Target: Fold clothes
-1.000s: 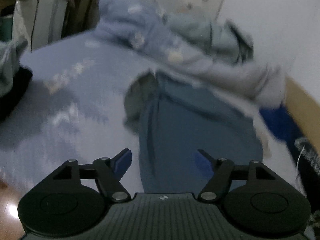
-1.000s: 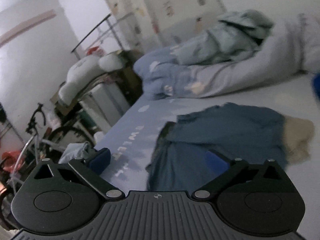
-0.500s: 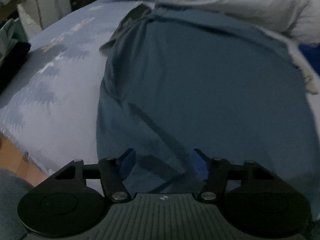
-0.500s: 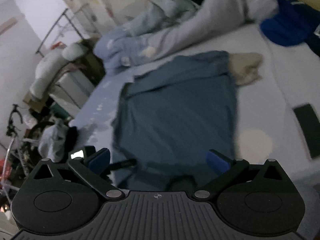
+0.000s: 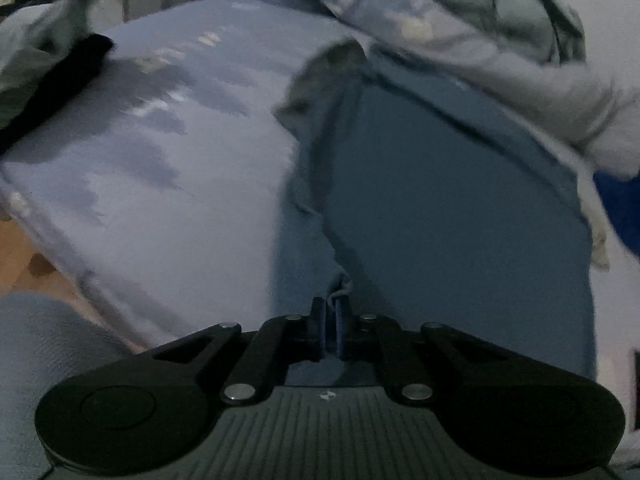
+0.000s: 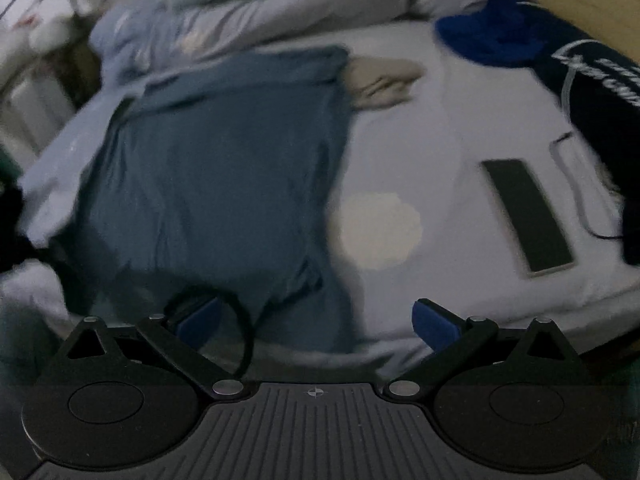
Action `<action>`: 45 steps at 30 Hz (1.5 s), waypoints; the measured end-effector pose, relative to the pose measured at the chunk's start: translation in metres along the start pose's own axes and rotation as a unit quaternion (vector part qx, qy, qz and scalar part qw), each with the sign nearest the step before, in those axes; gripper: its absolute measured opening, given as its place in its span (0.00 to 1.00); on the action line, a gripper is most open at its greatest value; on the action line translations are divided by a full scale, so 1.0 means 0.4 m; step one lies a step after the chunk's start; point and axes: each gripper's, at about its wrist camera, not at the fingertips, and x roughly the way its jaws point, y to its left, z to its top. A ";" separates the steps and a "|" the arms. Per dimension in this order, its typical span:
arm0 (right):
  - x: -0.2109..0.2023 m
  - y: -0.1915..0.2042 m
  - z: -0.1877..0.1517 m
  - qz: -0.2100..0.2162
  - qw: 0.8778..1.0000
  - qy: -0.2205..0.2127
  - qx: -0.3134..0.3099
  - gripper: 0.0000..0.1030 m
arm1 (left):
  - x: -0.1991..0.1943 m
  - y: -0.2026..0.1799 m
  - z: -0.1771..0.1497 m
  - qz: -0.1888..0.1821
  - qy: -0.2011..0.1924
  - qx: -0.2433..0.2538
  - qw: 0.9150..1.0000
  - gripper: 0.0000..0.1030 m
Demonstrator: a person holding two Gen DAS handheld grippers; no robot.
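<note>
The left claw [image 5: 329, 330] is clenched on the near hem of the dark blue cloth garment [image 5: 432, 216] spread mid-frame on the pale bed [image 5: 168, 184]; the right claw [image 6: 316, 322] hangs released over its lower edge.

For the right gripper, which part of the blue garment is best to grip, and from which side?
Probably the near hem of the blue garment, at its right corner, coming from the bed's near edge. That edge lies flat and free before the open right gripper, while the left gripper already pinches the hem's other end.

Garment [image 6: 216, 168] spread on bed [image 6: 420, 152], phone [image 6: 526, 216] right of it, duvet [image 6: 320, 4] behind
</note>
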 end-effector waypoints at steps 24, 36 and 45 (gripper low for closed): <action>0.223 -0.020 -0.010 0.035 0.995 0.088 0.026 0.07 | -0.164 0.141 0.056 -0.019 -0.026 -0.046 0.998 0.06; -0.136 -0.060 0.104 0.112 0.989 -0.076 0.066 0.07 | -0.335 0.146 0.077 -0.077 -0.075 -0.046 0.993 0.05; -0.092 -0.138 0.115 0.097 0.989 -0.079 0.083 0.07 | -0.346 0.179 0.058 -0.088 -0.114 -0.040 0.989 0.03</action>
